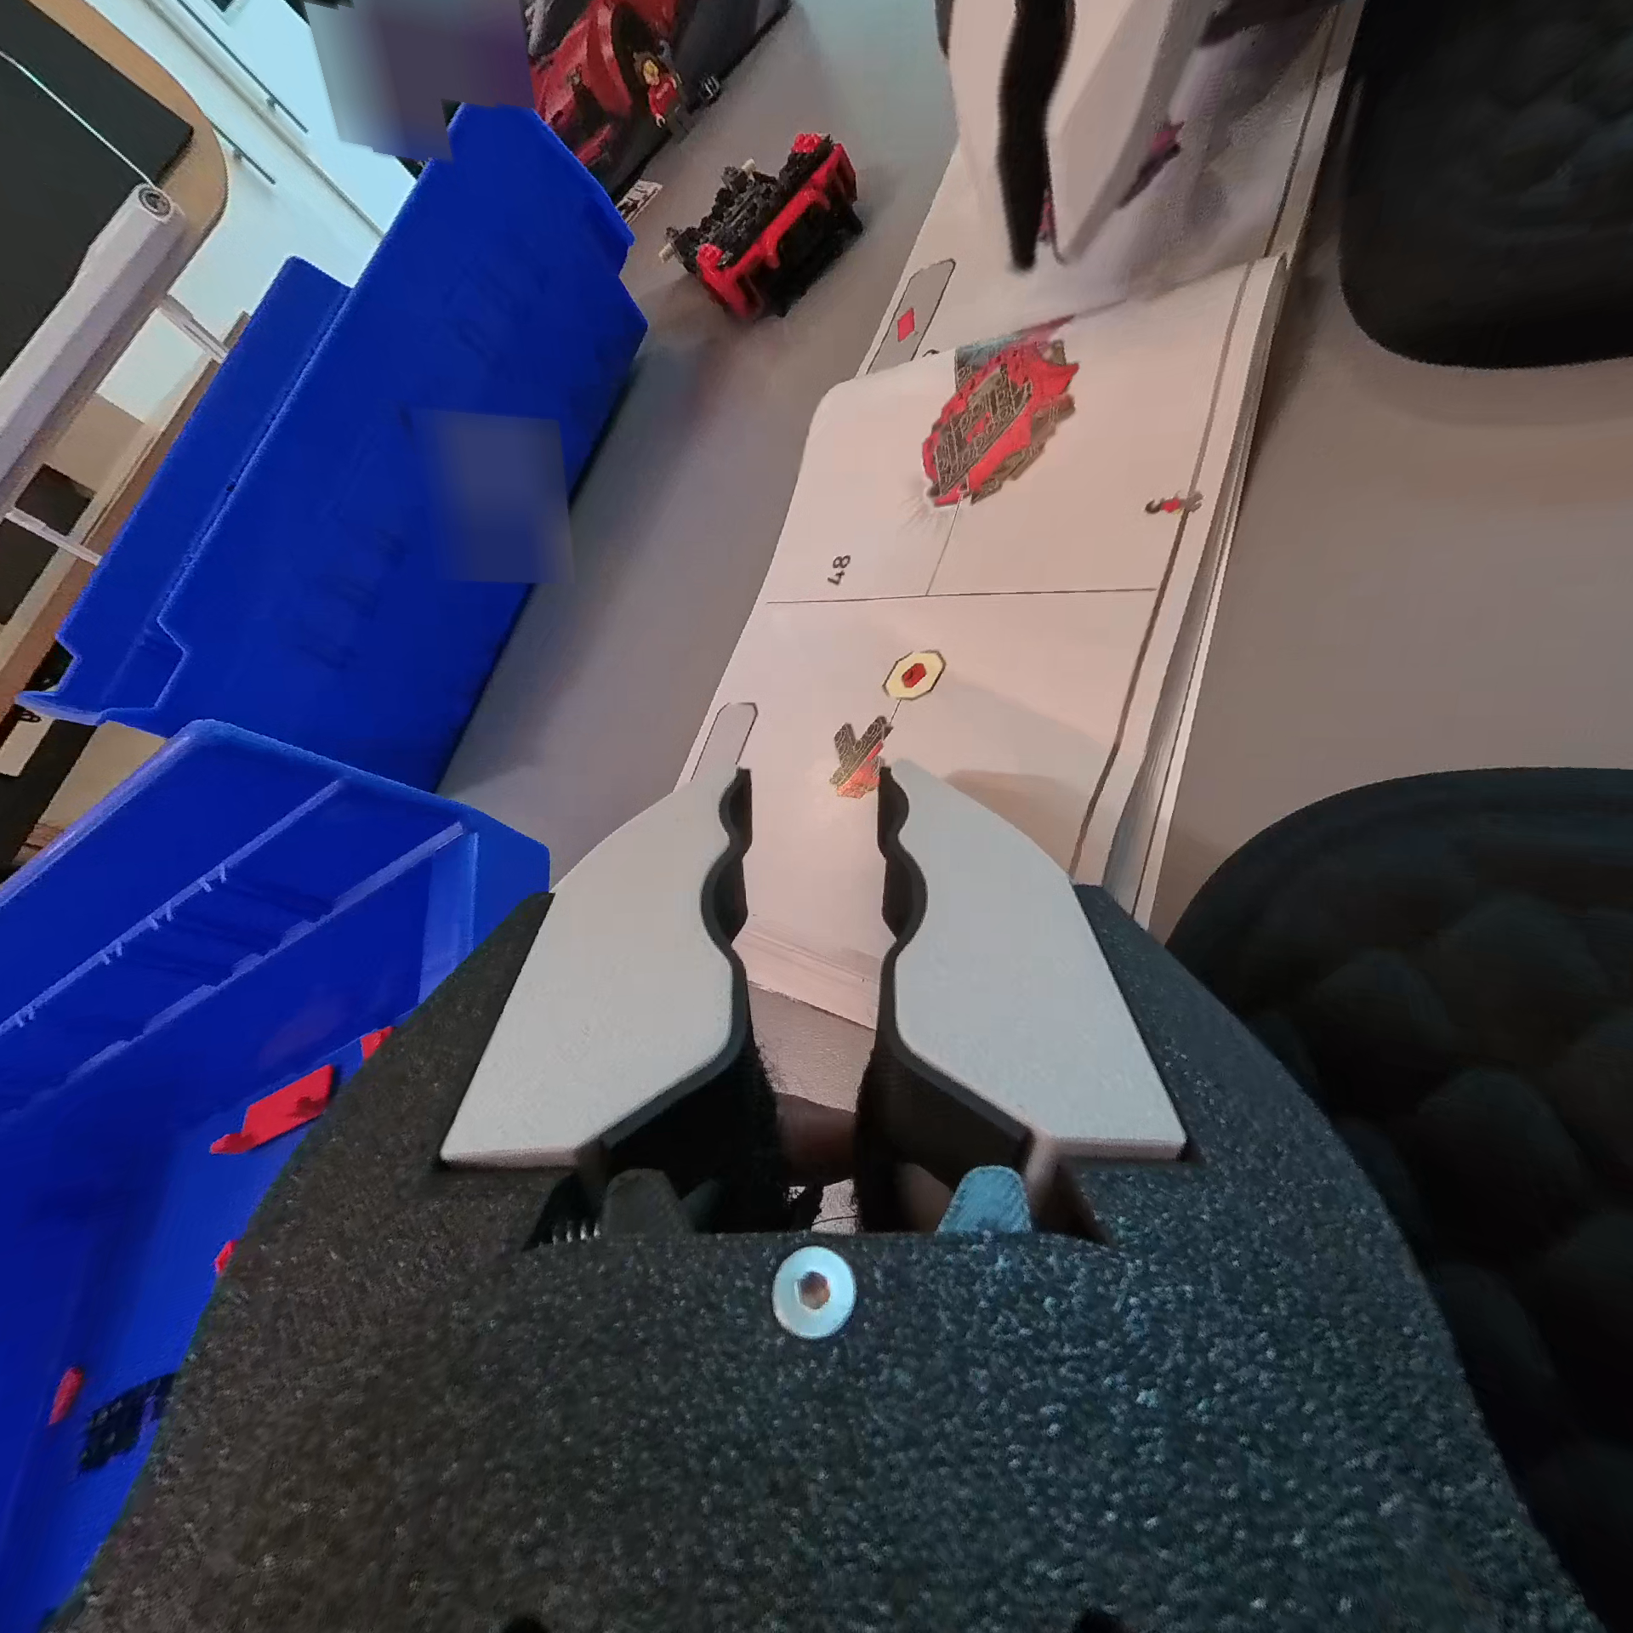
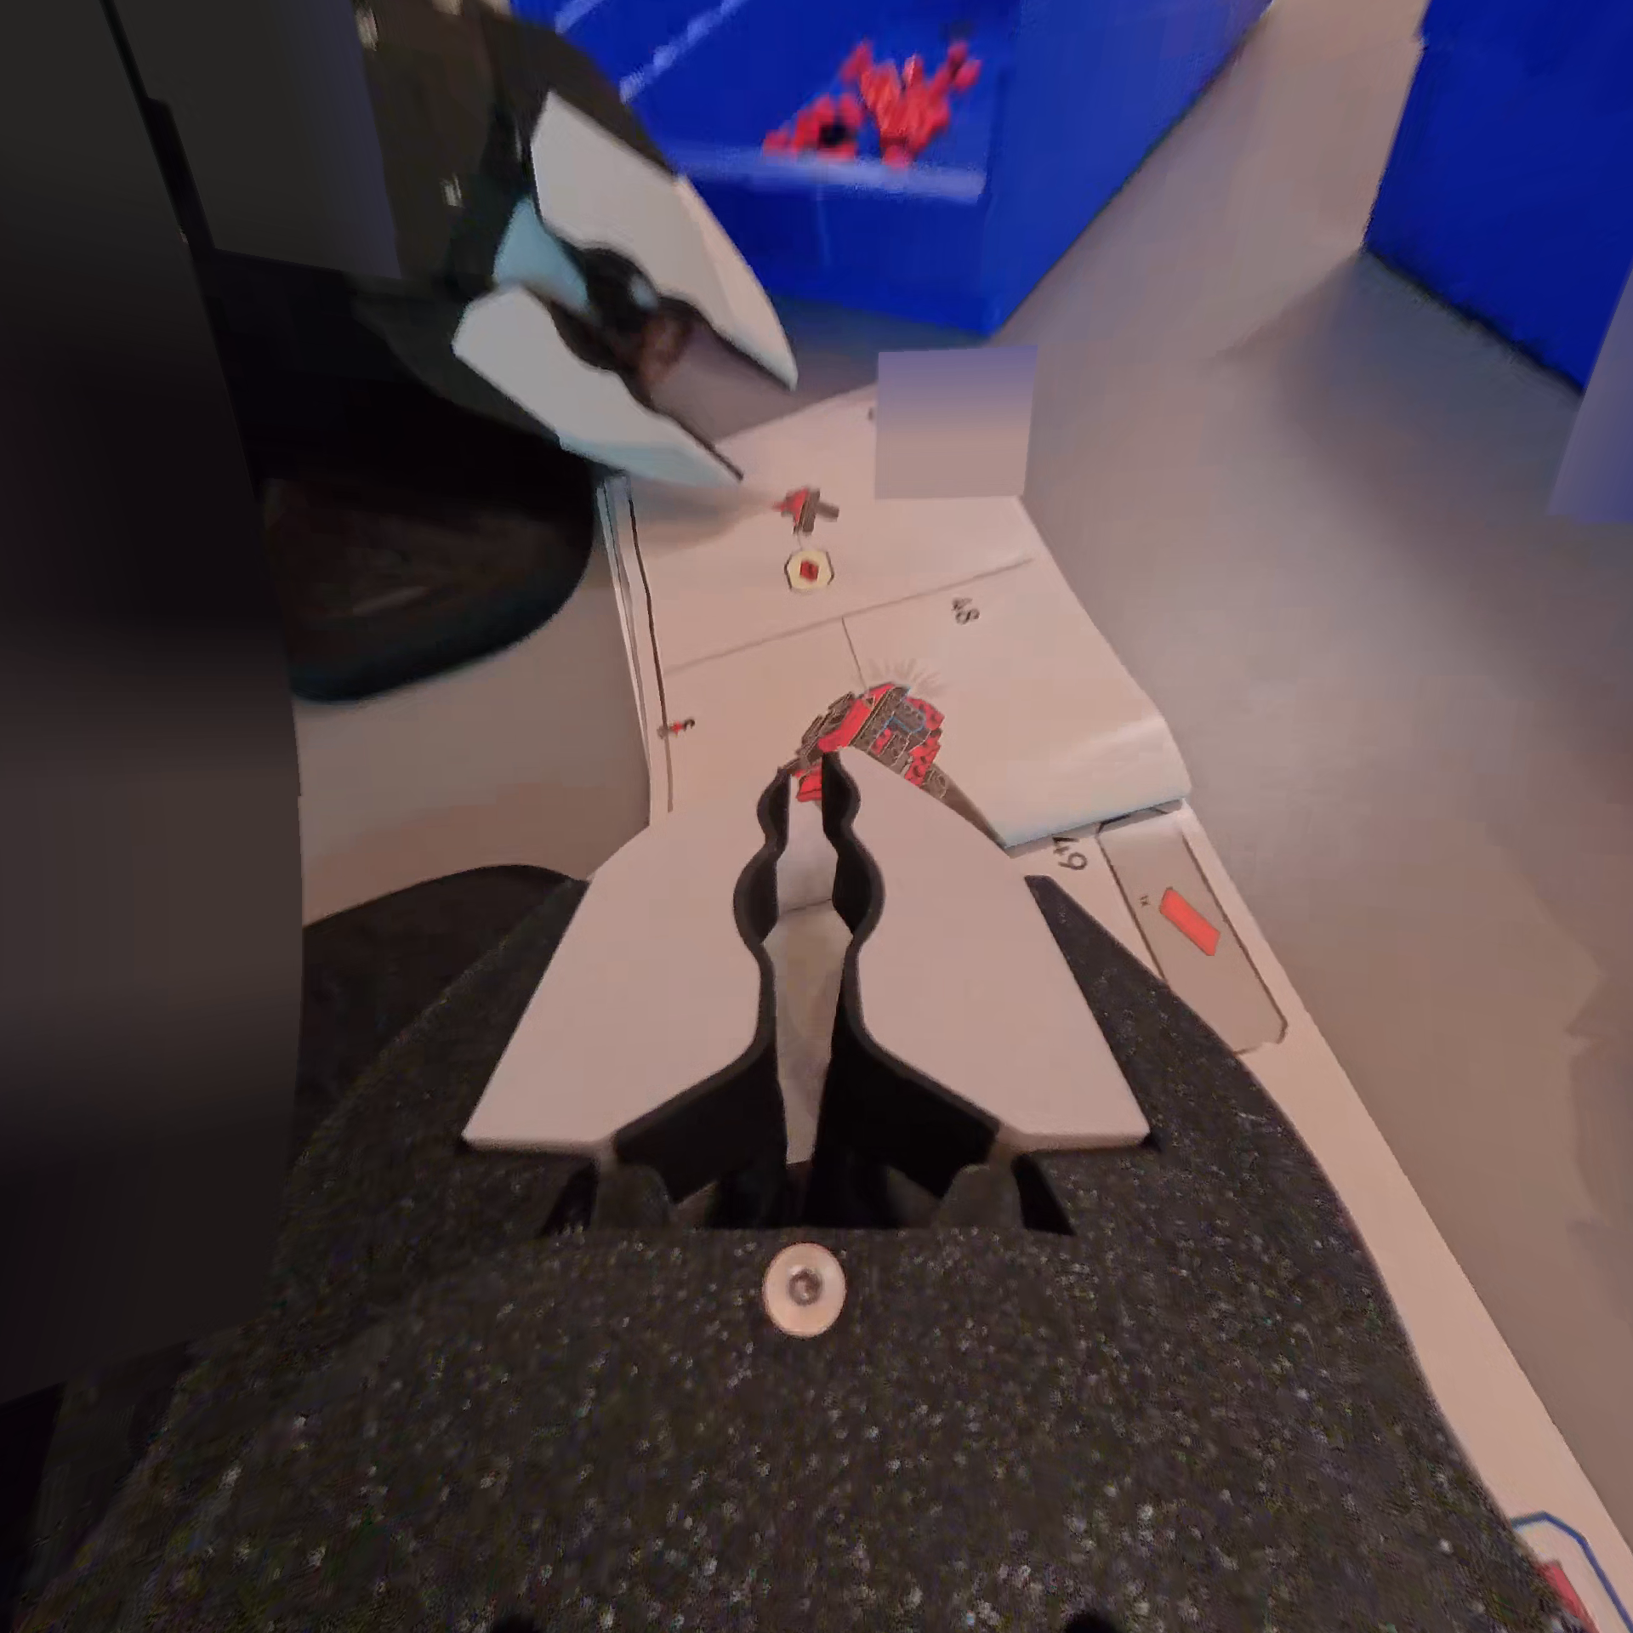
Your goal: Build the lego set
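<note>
Your left gripper (image 1: pixel 813 778) has its jaws spread with nothing between them — through the gap you see only the white page of the instruction booklet (image 1: pixel 1016 565), which lies open on the grey table (image 1: pixel 1414 574). Just past the fingertips, at about 12 o'clock, sits a small printed drawing of a part, with a yellow hexagon mark beyond it. Farther up the page is a larger red-and-black drawing of the model.

Your right gripper (image 2: pixel 806 767) has its jaws nearly together, a narrow slit left between the tips; nothing is pinched in them. They hang over the same booklet (image 2: pixel 1043 707), the tips over the red drawing. A page at 2 o'clock curls up off the page beneath it. In the left wrist view this gripper (image 1: pixel 1025 256) appears blurred at 1 o'clock; in the right wrist view the left gripper (image 2: pixel 751 424) shows at 11 o'clock, tips close to the page edge.

The half-built lego model (image 1: pixel 773 230) — red and black — stands on the table at 12 o'clock in the left wrist view, beyond the booklet and well apart from both grippers. Blue bins (image 1: pixel 398 424) line the 9 to 11 o'clock side; the near bin (image 1: pixel 221 884) holds loose red pieces (image 1: pixel 283 1118). In the right wrist view a blue bin (image 2: pixel 839 221) with red pieces (image 2: pixel 884 106) sits at 12 o'clock. A dark cushioned shape (image 1: pixel 1458 1060) fills 3 o'clock.
</note>
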The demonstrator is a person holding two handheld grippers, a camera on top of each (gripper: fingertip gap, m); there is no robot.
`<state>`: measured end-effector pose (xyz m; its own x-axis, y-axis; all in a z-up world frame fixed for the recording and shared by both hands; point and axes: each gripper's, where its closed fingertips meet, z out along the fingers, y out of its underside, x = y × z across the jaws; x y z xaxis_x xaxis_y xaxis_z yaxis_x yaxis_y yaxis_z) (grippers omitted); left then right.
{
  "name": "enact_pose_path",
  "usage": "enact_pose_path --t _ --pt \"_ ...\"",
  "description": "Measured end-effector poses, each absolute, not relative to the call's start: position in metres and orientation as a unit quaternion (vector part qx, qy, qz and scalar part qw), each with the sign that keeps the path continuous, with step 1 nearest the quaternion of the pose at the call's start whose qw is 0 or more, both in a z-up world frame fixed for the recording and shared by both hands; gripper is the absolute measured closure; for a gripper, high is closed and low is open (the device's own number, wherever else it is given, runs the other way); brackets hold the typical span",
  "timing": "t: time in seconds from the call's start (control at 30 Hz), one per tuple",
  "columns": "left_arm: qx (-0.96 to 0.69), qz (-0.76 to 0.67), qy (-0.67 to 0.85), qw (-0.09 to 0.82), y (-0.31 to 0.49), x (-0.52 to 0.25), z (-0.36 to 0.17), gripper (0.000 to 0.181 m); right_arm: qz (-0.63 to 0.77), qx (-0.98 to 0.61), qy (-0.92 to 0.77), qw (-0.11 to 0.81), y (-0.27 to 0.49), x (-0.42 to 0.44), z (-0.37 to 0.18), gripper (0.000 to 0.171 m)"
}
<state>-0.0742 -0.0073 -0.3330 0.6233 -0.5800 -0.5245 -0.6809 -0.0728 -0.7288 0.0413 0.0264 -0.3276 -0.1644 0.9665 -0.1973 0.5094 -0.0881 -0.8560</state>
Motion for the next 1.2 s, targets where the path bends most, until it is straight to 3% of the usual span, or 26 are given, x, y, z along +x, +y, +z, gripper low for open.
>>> enact_pose_path --t 0.33,0.47,0.67,0.73,0.87,0.97,1.2 --pt "-0.728 0.053 0.432 0.529 -0.006 -0.075 -0.333 0.155 0.384 -0.656 -0.52 0.389 0.101 0.076 -0.305 0.171" --pt "-0.728 0.034 0.416 0.544 0.001 -0.068 -0.32 0.154 0.475 -0.658 -0.366 0.457 0.134 0.091 -0.265 0.171" --pt "-0.677 -0.048 0.517 0.522 0.02 0.018 -0.277 0.155 0.486 -0.65 -0.323 0.487 0.141 0.097 -0.255 0.17" --pt "-0.668 -0.05 0.548 0.501 0.036 0.042 -0.29 0.156 0.467 -0.652 -0.321 0.503 0.144 0.1 -0.254 0.168" --pt "-0.688 -0.045 0.606 0.398 0.05 0.06 -0.351 0.181 0.483 -0.62 -0.248 0.566 0.156 0.121 -0.228 0.169" --pt "-0.692 -0.069 0.584 0.419 0.051 0.063 -0.353 0.181 0.485 -0.604 -0.183 0.606 0.17 0.143 -0.216 0.17" --pt "-0.656 -0.087 0.598 0.452 0.048 0.061 -0.353 0.181 0.475 -0.637 -0.31 0.521 0.147 0.101 -0.25 0.164"
